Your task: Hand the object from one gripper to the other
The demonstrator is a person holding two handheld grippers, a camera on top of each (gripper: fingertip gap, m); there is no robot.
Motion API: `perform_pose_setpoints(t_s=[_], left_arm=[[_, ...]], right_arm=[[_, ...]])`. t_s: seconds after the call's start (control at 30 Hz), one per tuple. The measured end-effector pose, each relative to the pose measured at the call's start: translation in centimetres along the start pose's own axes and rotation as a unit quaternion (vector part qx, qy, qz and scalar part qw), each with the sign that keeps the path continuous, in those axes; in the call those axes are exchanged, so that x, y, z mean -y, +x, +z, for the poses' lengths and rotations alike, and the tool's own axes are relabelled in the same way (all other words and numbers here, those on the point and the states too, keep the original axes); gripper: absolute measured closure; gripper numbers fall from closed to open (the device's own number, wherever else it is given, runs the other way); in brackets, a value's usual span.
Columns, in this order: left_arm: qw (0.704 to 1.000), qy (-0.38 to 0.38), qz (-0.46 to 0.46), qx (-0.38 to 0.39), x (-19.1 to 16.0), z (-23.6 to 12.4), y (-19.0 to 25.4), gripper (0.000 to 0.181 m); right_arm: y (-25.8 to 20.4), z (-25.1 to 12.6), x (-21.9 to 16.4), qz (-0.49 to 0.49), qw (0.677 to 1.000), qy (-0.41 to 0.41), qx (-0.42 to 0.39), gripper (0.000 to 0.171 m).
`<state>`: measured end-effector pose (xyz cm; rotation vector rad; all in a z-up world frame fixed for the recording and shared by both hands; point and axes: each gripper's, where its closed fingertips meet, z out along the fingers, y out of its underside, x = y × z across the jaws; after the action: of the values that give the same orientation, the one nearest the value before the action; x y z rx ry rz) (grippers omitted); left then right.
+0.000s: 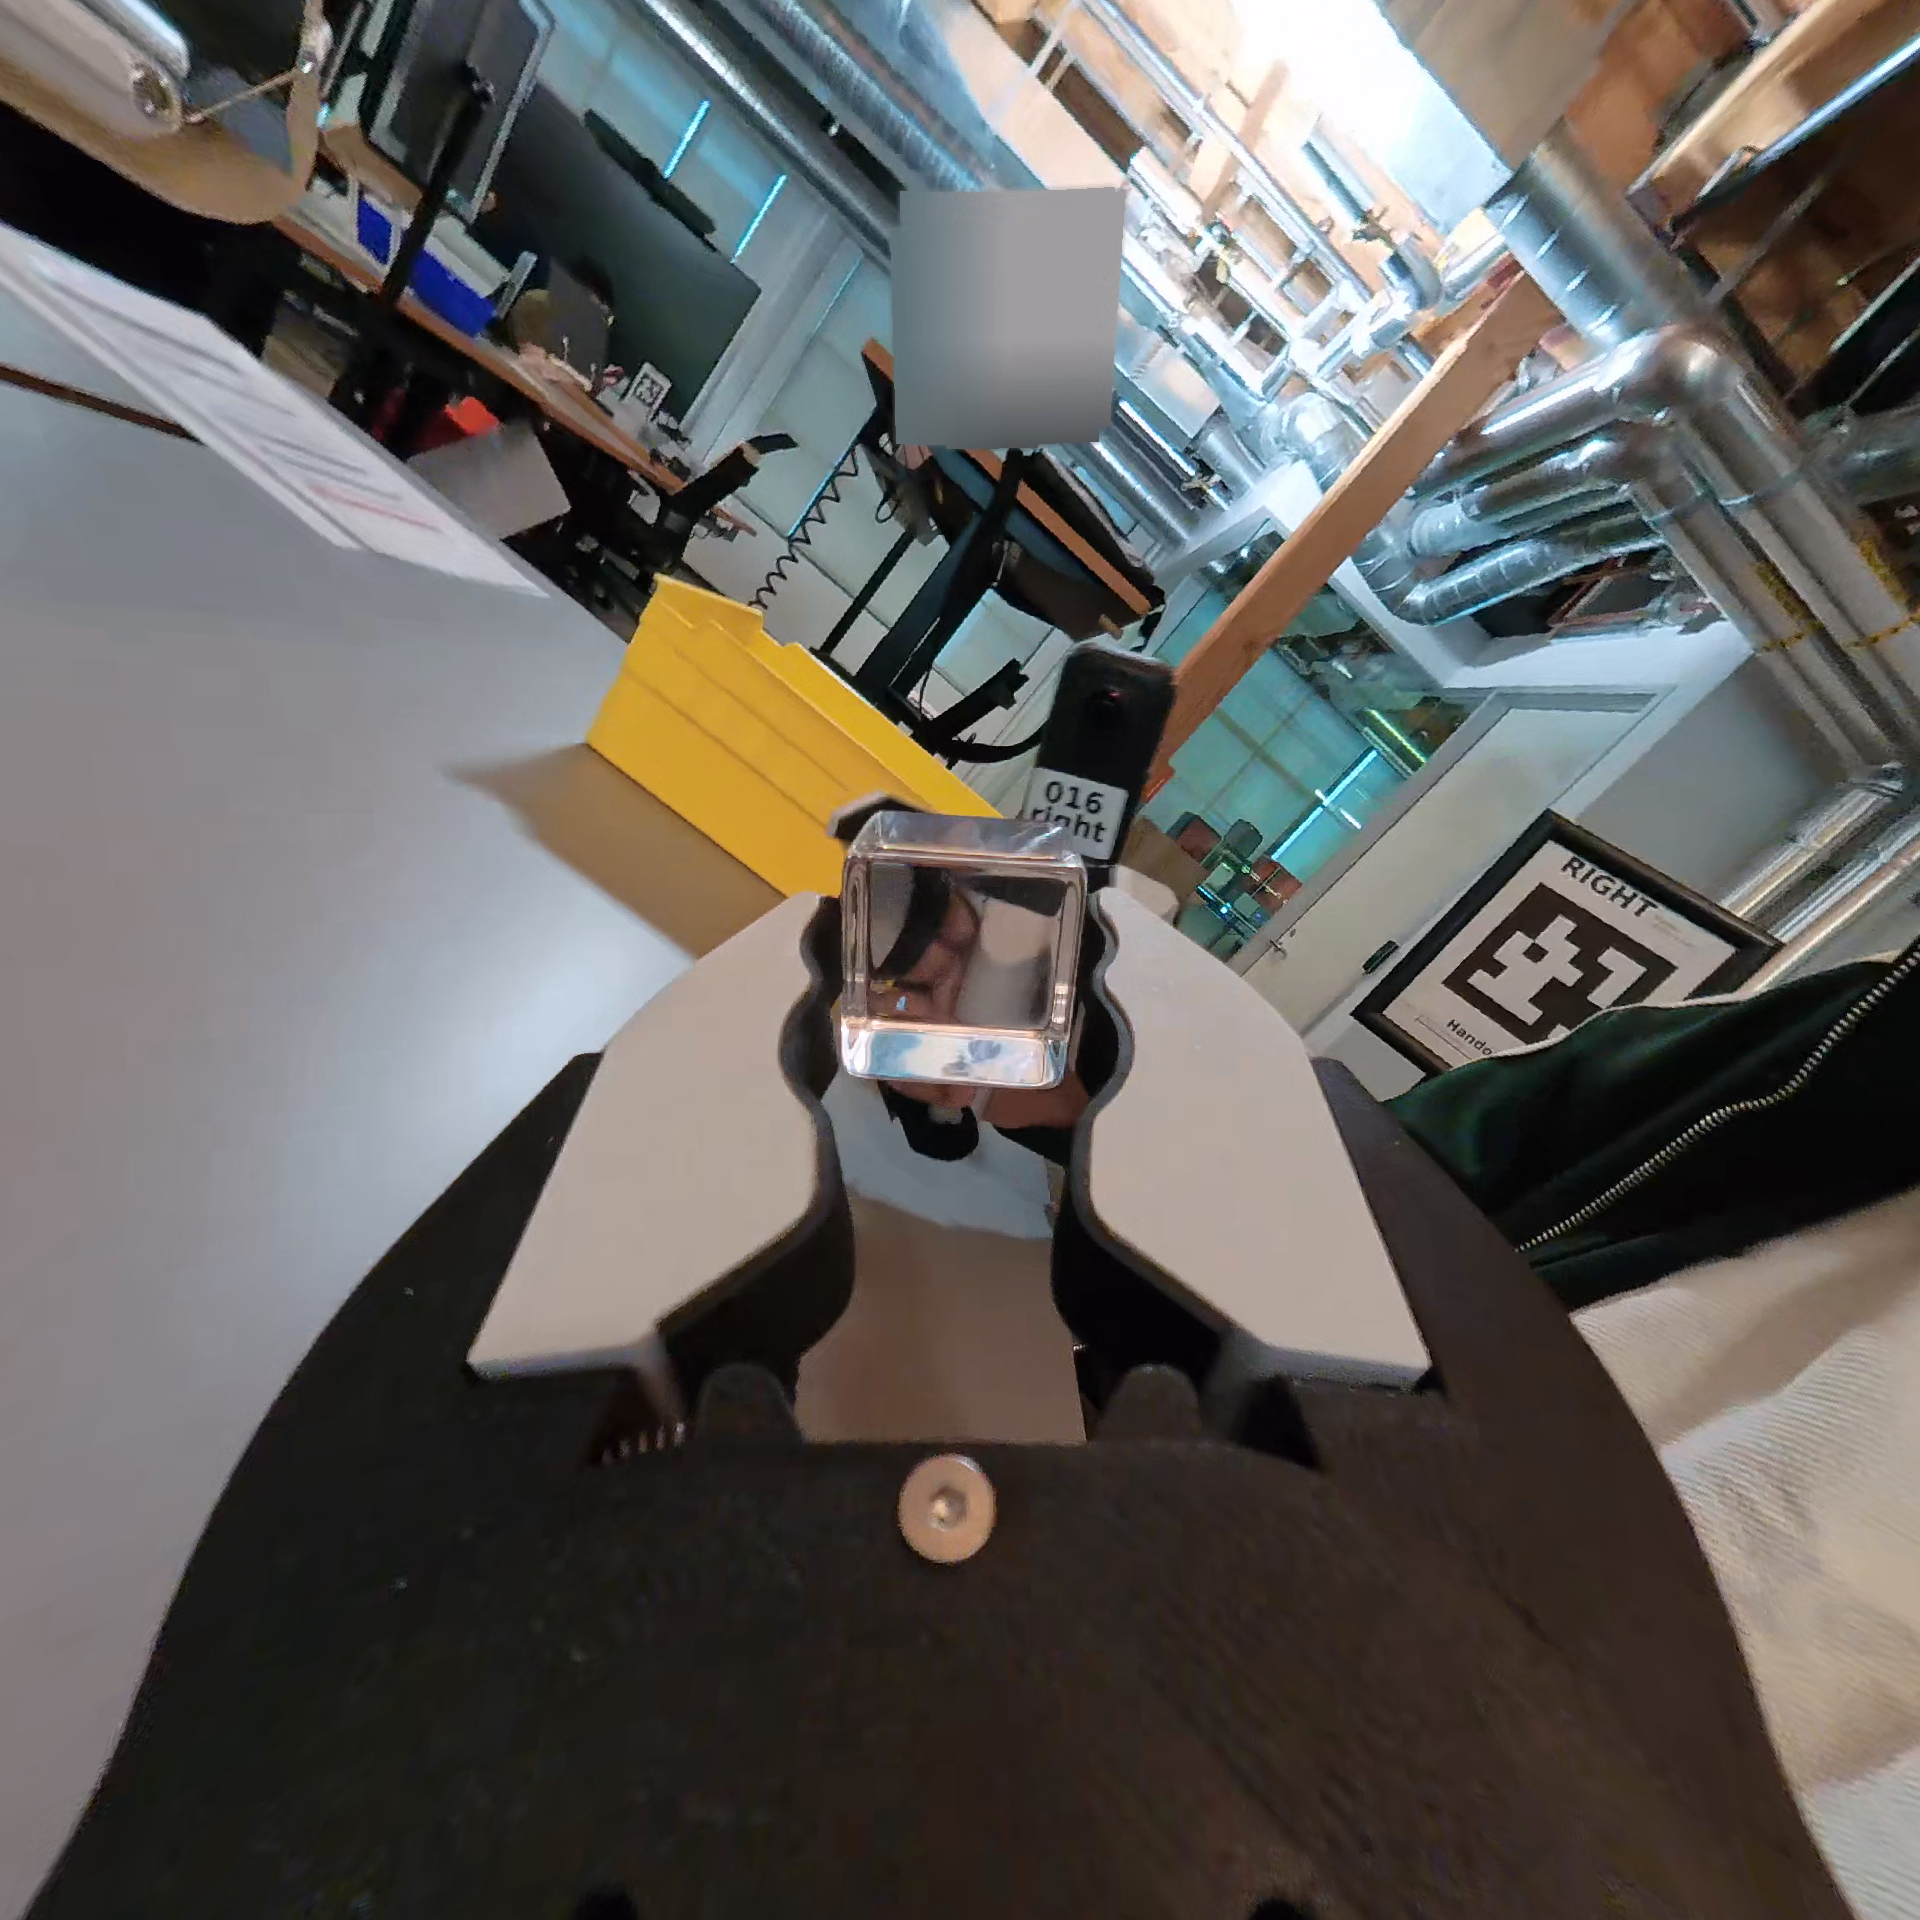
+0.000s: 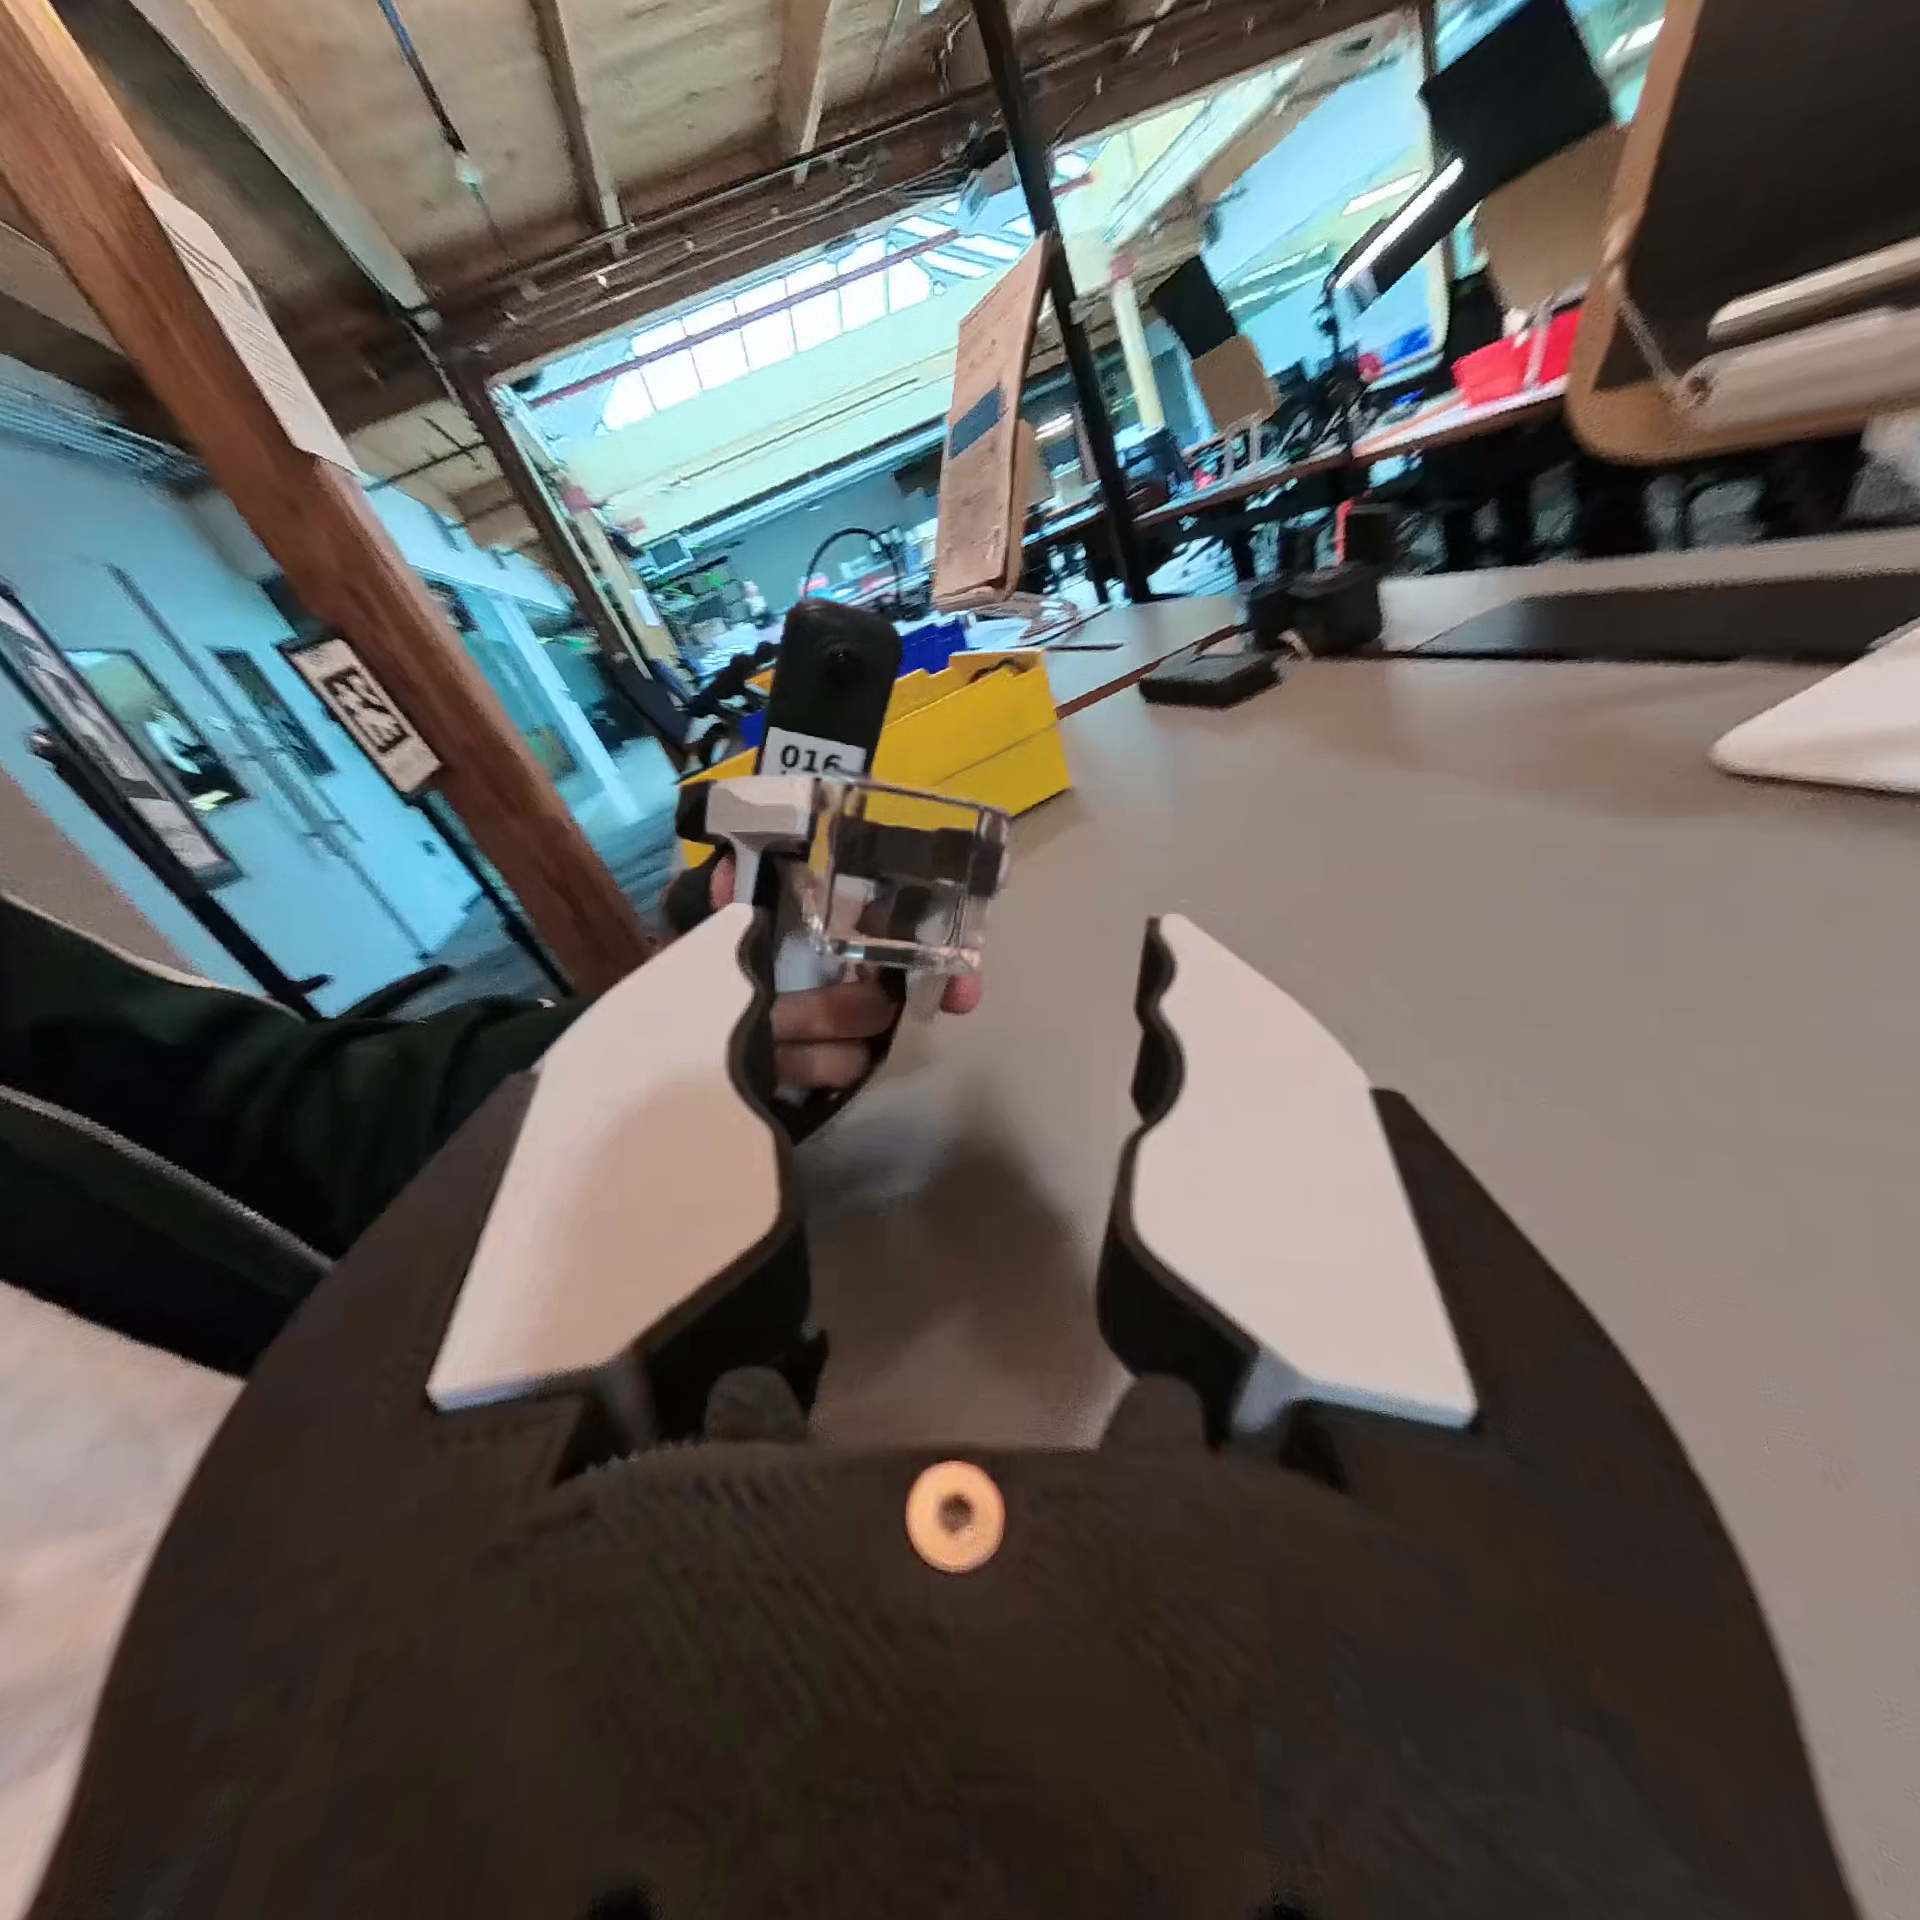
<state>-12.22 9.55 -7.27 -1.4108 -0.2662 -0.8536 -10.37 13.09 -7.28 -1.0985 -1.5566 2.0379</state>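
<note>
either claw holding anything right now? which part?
Left claw grips the clear cube by two opposite side faces, at its fingertips. Right claw is open, holding nothing.

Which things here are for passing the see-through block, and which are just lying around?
For the job:
clear cube, gripped by the left gripper
right gripper, open and empty, facing the cube

Just lying about:
yellow bins
paper sheet
framed marker sign
grey table

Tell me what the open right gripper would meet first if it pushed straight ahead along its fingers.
Probably the clear glass cube, held up by the left gripper just ahead of the right gripper. The cube sits slightly left of the open gap, so depth and alignment are uncertain; the left finger might touch first.
</note>
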Motion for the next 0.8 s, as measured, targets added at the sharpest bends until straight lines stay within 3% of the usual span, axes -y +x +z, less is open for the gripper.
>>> perform_pose_setpoints(t_s=[0.13, 0.5, 0.8], left_arm=[[1.000, 0.002, 0.023, -0.020, -0.1, 0.3, 1.0, 0.138], [0.994, -0.042, 0.097, -0.013, -2.0, 1.9, 2.2, 0.138], [0.993, -0.027, 0.109, -0.033, -1.9, 2.1, 2.8, 0.138]], right_arm=[[-0.7, 0.6, -1.1, 0.037, 0.998, -0.024, 0.033, 0.110], [-3.0, 1.6, -2.7, 0.019, 0.994, -0.068, 0.080, 0.128], [-3.4, 1.5, -2.2, 0.007, 0.995, -0.050, 0.089, 0.128]])
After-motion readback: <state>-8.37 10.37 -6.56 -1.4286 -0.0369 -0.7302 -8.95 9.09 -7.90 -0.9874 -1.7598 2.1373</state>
